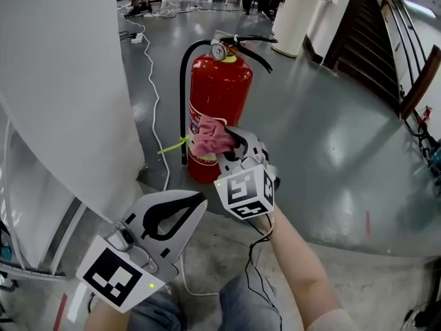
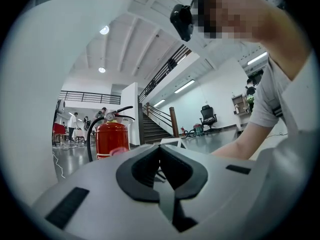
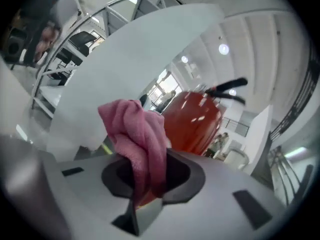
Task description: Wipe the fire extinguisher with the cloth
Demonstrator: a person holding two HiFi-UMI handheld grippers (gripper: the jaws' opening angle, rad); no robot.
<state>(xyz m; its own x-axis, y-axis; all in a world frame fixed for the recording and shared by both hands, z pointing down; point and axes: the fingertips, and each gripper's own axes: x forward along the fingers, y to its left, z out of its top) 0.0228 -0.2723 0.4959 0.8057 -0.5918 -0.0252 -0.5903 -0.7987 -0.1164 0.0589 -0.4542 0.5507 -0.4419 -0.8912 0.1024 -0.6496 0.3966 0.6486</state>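
Note:
A red fire extinguisher [image 1: 219, 95] with a black hose and a gauge on top stands upright on the grey floor beside a white pillar. My right gripper [image 1: 231, 147] is shut on a pink cloth [image 1: 210, 137], which is pressed against the lower front of the cylinder. In the right gripper view the pink cloth [image 3: 137, 139] bunches out of the jaws with the fire extinguisher [image 3: 192, 119] just behind it. My left gripper [image 1: 196, 202] hangs lower left, shut and holding nothing, about a hand's width short of the extinguisher [image 2: 111, 139].
A wide white pillar [image 1: 62, 81] fills the left side. A white cable [image 1: 153, 81] runs along the floor past the extinguisher. A dark staircase [image 1: 382, 40] rises at the far right, and a white column base [image 1: 296, 19] stands behind.

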